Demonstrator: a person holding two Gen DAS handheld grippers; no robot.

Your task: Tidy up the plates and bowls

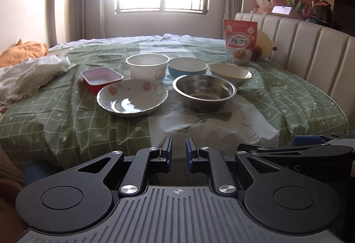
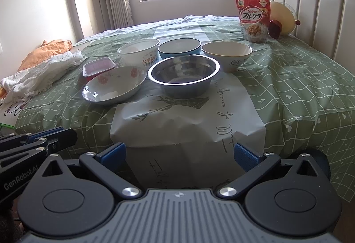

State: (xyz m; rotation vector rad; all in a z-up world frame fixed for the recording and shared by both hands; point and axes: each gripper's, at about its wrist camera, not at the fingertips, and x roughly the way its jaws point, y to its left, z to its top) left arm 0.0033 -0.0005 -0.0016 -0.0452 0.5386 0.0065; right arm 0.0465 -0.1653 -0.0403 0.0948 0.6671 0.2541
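Dishes stand grouped on a green checked cloth: a flowered plate [image 1: 132, 96] [image 2: 114, 86], a steel bowl [image 1: 204, 91] [image 2: 183, 75], a white paper bowl [image 1: 147, 67] [image 2: 139, 52], a blue bowl [image 1: 187, 68] [image 2: 179, 48], a cream bowl [image 1: 230, 73] [image 2: 227, 54] and a red tray [image 1: 101, 78] [image 2: 98, 66]. My left gripper [image 1: 178, 154] hangs short of the cloth's near edge, shut on nothing. My right gripper [image 2: 179, 155] is beside it, open wide and empty. Both are well back from the dishes.
A red cereal bag [image 1: 240, 42] [image 2: 254, 17] stands at the back right near a padded headboard [image 1: 310, 49]. White lace fabric [image 1: 28, 75] [image 2: 42, 74] and an orange cloth [image 1: 22, 50] lie at the left. A window is behind.
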